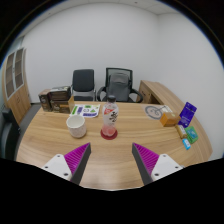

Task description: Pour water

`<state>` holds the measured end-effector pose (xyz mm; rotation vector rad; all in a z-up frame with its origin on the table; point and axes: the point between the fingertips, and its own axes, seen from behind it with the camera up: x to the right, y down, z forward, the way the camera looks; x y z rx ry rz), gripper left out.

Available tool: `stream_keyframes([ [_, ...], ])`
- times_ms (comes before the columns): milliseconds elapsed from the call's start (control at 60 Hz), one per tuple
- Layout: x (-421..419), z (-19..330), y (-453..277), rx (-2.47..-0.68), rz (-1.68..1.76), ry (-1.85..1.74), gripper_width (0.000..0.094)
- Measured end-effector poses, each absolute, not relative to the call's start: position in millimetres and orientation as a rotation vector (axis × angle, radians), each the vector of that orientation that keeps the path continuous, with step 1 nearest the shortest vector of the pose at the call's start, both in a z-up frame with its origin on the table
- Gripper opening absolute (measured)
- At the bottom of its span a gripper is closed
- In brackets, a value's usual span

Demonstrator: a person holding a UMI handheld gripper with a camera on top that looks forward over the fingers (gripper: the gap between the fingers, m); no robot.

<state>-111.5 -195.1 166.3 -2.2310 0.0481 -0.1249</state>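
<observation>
A clear glass cup (pixel 109 119) stands on a red coaster (pixel 108 132) near the middle of the wooden table (pixel 110 152). A white mug (pixel 76 125) stands to its left. My gripper (pixel 112 163) is well short of both, above the table's near part. Its two fingers, with magenta pads (pixel 75 157), are spread wide apart with nothing between them.
A colourful box (pixel 86 110) lies beyond the mug. At the right are a round plate (pixel 153 111), a blue box (pixel 188 116) and small packets (pixel 185 135). Two office chairs (pixel 118 84) and a low cabinet (pixel 55 99) stand behind the table.
</observation>
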Motion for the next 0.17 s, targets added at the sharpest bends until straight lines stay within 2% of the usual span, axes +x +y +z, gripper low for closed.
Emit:
stream_keyframes([
  [167, -111.7, 168.3, -195.2, -2.228, -0.143, 0.027, 0.0855],
])
